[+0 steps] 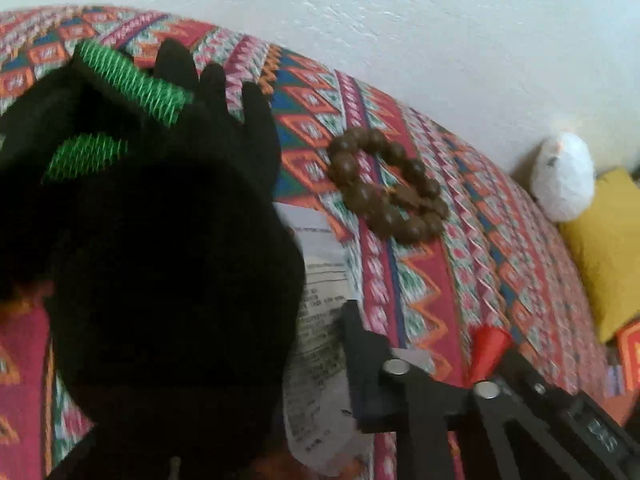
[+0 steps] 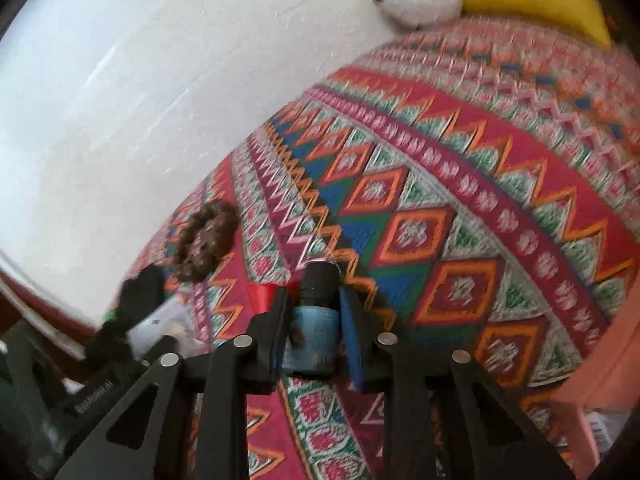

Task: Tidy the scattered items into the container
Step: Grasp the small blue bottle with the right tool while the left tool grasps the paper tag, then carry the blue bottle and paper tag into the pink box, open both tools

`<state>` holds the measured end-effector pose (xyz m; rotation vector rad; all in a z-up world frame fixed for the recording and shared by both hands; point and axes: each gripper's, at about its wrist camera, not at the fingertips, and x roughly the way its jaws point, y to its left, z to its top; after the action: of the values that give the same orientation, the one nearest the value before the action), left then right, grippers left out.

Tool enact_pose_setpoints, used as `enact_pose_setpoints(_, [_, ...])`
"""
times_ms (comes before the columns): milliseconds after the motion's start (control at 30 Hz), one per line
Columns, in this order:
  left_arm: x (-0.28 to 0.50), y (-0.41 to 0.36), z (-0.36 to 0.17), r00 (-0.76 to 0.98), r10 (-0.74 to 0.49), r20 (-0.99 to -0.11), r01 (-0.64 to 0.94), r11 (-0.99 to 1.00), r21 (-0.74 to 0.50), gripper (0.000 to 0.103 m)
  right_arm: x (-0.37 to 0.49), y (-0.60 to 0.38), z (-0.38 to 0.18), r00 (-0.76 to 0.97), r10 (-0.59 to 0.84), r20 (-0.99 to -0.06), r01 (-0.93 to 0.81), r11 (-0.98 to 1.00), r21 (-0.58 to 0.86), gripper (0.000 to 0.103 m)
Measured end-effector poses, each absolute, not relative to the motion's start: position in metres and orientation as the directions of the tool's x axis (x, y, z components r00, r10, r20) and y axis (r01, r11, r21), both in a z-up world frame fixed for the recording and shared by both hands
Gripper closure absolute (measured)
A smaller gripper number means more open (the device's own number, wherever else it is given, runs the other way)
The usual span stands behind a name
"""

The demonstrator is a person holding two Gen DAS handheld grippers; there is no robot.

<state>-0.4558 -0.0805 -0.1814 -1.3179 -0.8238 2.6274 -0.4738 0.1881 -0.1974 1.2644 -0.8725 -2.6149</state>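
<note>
meanwhile the right gripper (image 2: pixel 314 312) has its jaws clamped on a small blue bottle (image 2: pixel 314 332); the left gripper's (image 1: pixel 420 344) jaw state cannot be told, black gloves (image 1: pixel 160 240) beside it, bead bracelet (image 1: pixel 386 184) on patterned cloth (image 1: pixel 460 280).

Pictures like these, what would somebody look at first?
Probably the bright zigzag blanket that covers nearly everything. Next, the black glove with green stripes filling the left side of the left view, with a brown bead bracelet lying on the blanket beside it. The right hand-held gripper holds a small blue bottle.
</note>
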Motion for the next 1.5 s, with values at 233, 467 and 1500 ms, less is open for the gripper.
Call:
enact_pose_setpoints(233, [-0.368,-0.07,-0.164,-0.617,0.39,-0.684,0.095,-0.825,-0.557,0.099,-0.416,0.171,-0.182,-0.556,-0.458,-0.694,-0.022,-0.827,0.562,0.077])
enact_pose_setpoints(467, [-0.275,-0.07,-0.11,-0.676,0.361,-0.642,0.049,-0.848,-0.528,0.099,-0.327,0.168,-0.128,-0.526,-0.559,-0.641,0.147,-0.802,0.579,0.077])
enact_pose_setpoints(1500, [-0.231,0.244,0.011,-0.517,0.566,-0.642,-0.473,-0.814,-0.337,0.023,-0.173,0.514,-0.023,-0.865,-0.048,-0.5,-0.335,-0.686,0.645,0.023])
